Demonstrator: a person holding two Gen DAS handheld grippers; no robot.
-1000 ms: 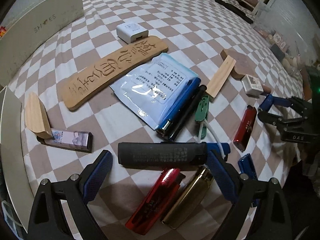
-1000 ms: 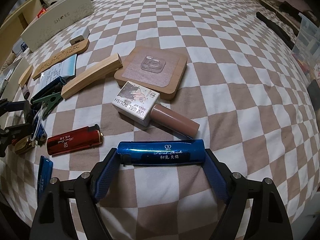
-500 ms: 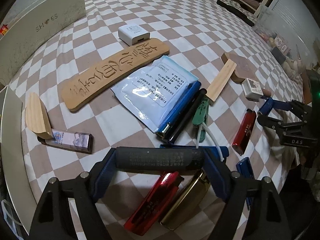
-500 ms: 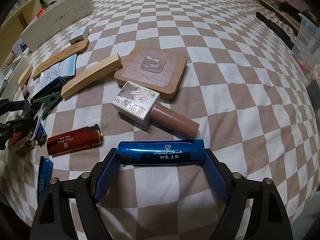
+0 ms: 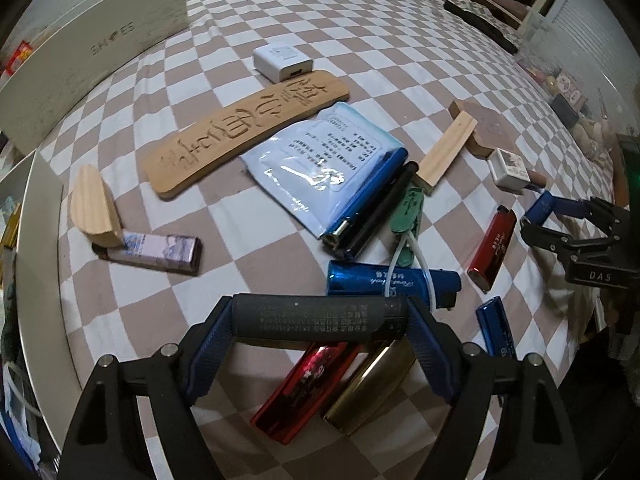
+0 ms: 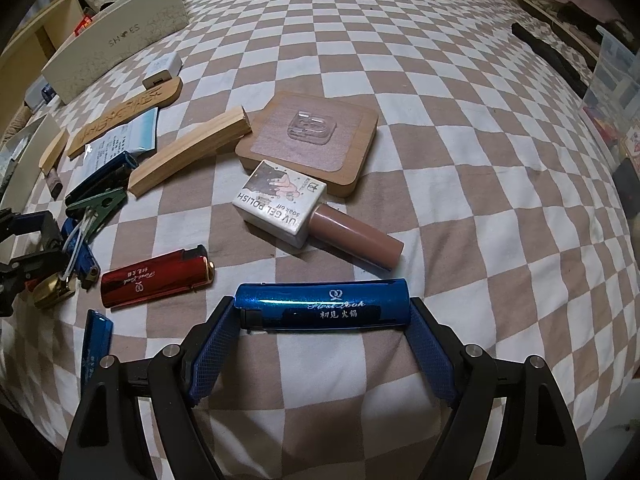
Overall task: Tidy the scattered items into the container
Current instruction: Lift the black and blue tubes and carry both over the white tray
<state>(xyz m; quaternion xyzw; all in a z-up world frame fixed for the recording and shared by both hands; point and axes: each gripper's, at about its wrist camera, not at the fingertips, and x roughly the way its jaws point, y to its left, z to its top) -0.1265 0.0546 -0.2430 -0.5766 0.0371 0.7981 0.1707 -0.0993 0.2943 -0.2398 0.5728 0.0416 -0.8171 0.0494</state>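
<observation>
My left gripper is shut on a black lighter, gripped end to end and held just above the checkered bedspread. Below it lie a red lighter and a gold lighter, with a blue lighter behind. My right gripper is shut on a glossy blue lighter, also end to end, low over the cloth. Another red lighter and a slim blue lighter lie to its left. A white box rim runs along the left edge.
Scattered around are a carved wooden plaque, a blue pouch, a white charger, a wooden block, a green clip, a nail polish bottle and a wooden coaster. A shoe box stands far left.
The left jaws closed onto the black lighter and raised it slightly, which uncovered the blue lighter behind it. The right gripper kept still with its blue lighter.
</observation>
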